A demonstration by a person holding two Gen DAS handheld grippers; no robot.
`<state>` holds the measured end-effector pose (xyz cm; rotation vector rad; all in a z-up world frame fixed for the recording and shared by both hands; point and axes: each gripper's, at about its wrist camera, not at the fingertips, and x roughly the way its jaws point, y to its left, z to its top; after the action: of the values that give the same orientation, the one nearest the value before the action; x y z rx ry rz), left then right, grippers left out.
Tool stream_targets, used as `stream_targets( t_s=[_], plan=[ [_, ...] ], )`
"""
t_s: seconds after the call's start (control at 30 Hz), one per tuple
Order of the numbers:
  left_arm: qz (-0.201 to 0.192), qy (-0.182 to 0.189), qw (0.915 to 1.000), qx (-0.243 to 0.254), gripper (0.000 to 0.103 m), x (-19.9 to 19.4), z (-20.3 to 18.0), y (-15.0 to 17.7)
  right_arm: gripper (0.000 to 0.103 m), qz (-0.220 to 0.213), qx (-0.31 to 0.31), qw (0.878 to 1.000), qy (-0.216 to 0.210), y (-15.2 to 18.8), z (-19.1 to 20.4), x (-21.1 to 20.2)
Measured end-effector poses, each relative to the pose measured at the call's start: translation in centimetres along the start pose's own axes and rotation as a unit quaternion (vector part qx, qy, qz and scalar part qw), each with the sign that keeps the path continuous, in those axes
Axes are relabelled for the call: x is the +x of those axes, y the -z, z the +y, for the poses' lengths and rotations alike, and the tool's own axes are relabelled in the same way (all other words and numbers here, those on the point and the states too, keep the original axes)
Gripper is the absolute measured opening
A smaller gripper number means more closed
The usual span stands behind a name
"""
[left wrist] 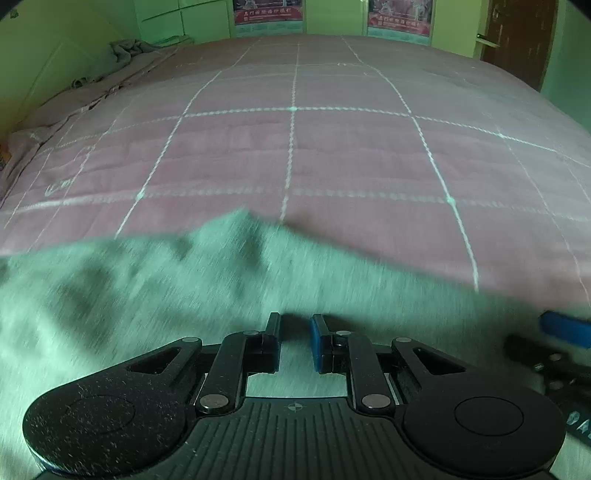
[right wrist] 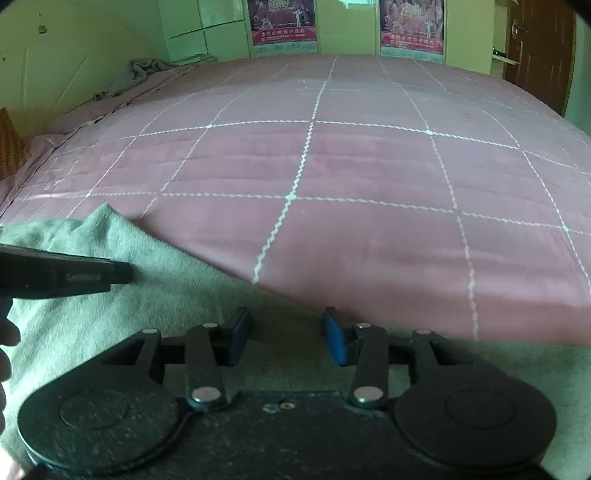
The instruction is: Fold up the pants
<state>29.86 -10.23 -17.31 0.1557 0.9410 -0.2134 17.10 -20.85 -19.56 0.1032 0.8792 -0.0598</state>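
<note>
Grey-green pants point(left wrist: 147, 295) lie spread on the near part of a pink quilted bed point(left wrist: 332, 147), blurred in the left wrist view. My left gripper point(left wrist: 295, 328) hovers over them with its jaws almost together, and I see nothing pinched between them. In the right wrist view the pants point(right wrist: 147, 302) end in a slanted edge that passes under my right gripper point(right wrist: 287, 328). Its jaws stand apart above the cloth without pressing it. The right gripper's blue fingertip point(left wrist: 565, 328) shows at the left view's right edge. The left gripper's black body point(right wrist: 66, 275) reaches in from the left.
The pink bed cover point(right wrist: 369, 166) with white grid lines stretches far ahead. A crumpled grey cloth point(right wrist: 147, 68) lies at its far left corner. Posters point(right wrist: 282, 22) hang on the green back wall, and a brown door point(right wrist: 535, 48) stands at the right. A hand point(right wrist: 7, 332) shows at the left edge.
</note>
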Motion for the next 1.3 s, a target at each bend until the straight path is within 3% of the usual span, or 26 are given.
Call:
stream_targets(
  t_s=[0.23,0.33,0.4,0.53,0.6,0.67,0.7,0.77,0.87,1.0,1.13,1.3],
  plan=[
    [0.001,0.003,0.9999,0.011,0.017,-5.7,1.9,7.8,0.043,0.004,-0.048,0.999,-0.006,7.0,-0.8,-6.4],
    [0.002,-0.015,0.9997,0.021,0.017,-7.3,1.0,8.7,0.043,0.008,-0.047,0.999,-0.004,8.8,-1.2,-8.7],
    [0.007,0.009,0.9999,0.003,0.017,-8.3,0.4,8.4,0.042,0.009,-0.037,0.999,0.004,9.0,-1.9,-10.2],
    [0.005,0.035,0.9993,0.008,0.018,-9.0,-3.2,8.1,0.051,-0.029,-0.01,0.995,0.096,8.6,-5.3,-13.1],
    [0.011,0.027,0.999,0.035,0.024,-8.1,-5.3,8.8,0.052,-0.023,0.006,0.991,0.131,8.9,-7.8,-13.3],
    [0.002,0.004,0.999,0.045,0.033,-7.6,-6.1,9.5,0.052,0.009,0.013,0.984,0.18,9.9,-10.7,-12.5],
    [0.002,0.0,0.9991,0.042,0.041,-7.6,-5.9,9.5,0.053,0.027,0.022,0.983,0.18,10.7,-12.1,-12.3],
    [0.014,-0.001,0.9997,0.022,0.047,-7.7,-5.1,9.0,0.053,0.026,0.051,0.986,0.158,11.4,-14.4,-13.4],
    [0.019,0.009,0.9998,0.0,0.047,-8.1,-5.1,8.1,0.053,0.022,0.046,0.984,0.171,11.8,-15.3,-14.8],
    [0.017,0.035,0.9992,0.01,0.047,-8.7,-7.9,7.5,0.061,-0.031,0.13,0.973,0.186,11.6,-17.3,-16.5],
    [0.027,0.06,0.9976,0.022,0.047,-8.1,-10.7,7.7,0.052,-0.035,0.189,0.961,0.197,12.6,-20.3,-17.6],
    [0.008,0.042,0.9978,0.05,0.053,-7.7,-11.7,8.6,0.045,-0.033,0.261,0.948,0.18,15.3,-24.5,-19.1]
  ],
)
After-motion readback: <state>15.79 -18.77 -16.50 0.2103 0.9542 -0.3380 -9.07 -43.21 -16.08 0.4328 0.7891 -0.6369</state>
